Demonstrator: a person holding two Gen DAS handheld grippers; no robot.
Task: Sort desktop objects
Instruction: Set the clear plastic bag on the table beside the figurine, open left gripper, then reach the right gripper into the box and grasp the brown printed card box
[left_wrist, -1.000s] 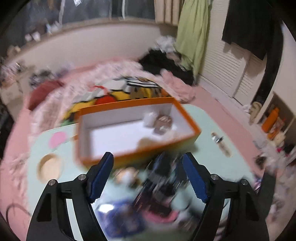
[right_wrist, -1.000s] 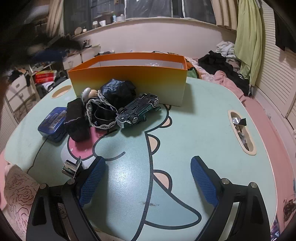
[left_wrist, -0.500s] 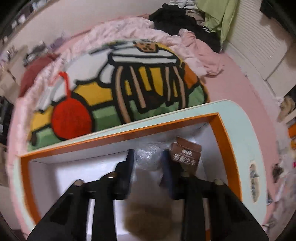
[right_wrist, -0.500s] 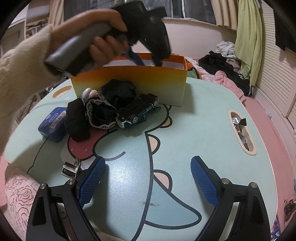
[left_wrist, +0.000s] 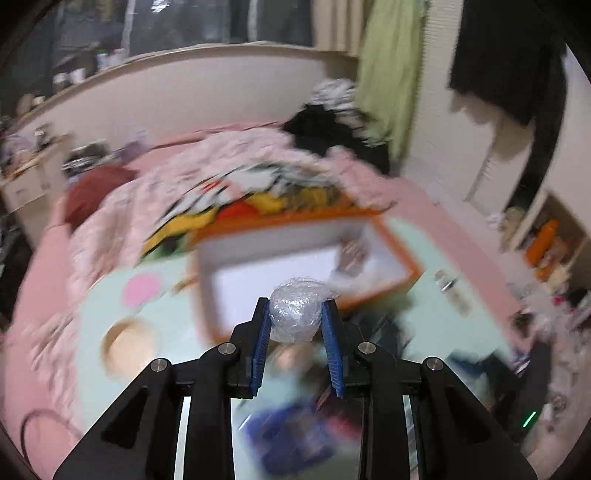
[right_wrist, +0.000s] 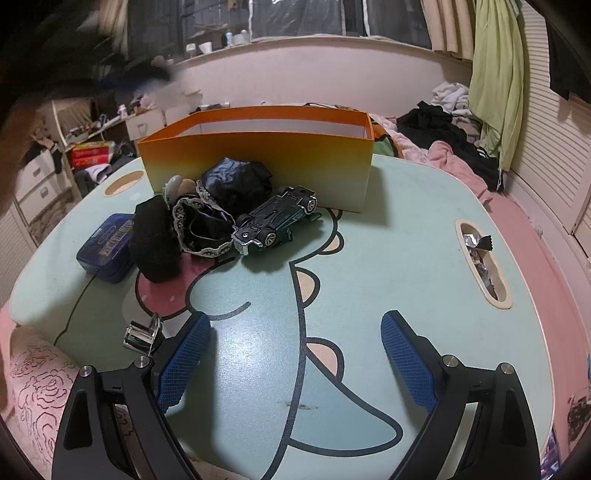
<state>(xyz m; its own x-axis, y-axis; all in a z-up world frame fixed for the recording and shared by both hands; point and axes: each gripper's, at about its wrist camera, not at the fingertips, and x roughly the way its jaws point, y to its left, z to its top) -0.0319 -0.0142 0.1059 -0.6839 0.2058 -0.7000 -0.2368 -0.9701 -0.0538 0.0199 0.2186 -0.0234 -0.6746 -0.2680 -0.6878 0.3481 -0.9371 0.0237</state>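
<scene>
Crinkled clear plastic, wadded into a roughly round ball (left_wrist: 294, 313), now sits pinched between the blue pads of the left gripper (left_wrist: 295, 314), whereas half a second ago those same fingers were dipped inside the orange box (left_wrist: 306, 254) around a similar clear bundle beside a brown card. The gripper has since pulled up and back, so the box lies ahead of and below its tips, blurred by the motion, with the ball held in the air in front of the box's near wall. The ball looks glossy and wrinkled, whitish-grey, and bulges a little above the fingertips; being nearly round, it shows no clear long axis or pointing direction. The right gripper (right_wrist: 295, 354) hovers low over the mint-green table (right_wrist: 388, 229) with its jaws spread wide and nothing between them, much as it was a moment ago; the hand and black tool that crossed its view before are now only a dark smear at the upper left. Ahead of it and to the left lies the pile: an upturned dark toy car (right_wrist: 276, 224), its length running from near-left to far-right, touching a lace-trimmed black cloth (right_wrist: 201, 230), with a blue tin (right_wrist: 105, 249) further left and a small metal clip (right_wrist: 142, 334) just beside the right gripper's left finger.
</scene>
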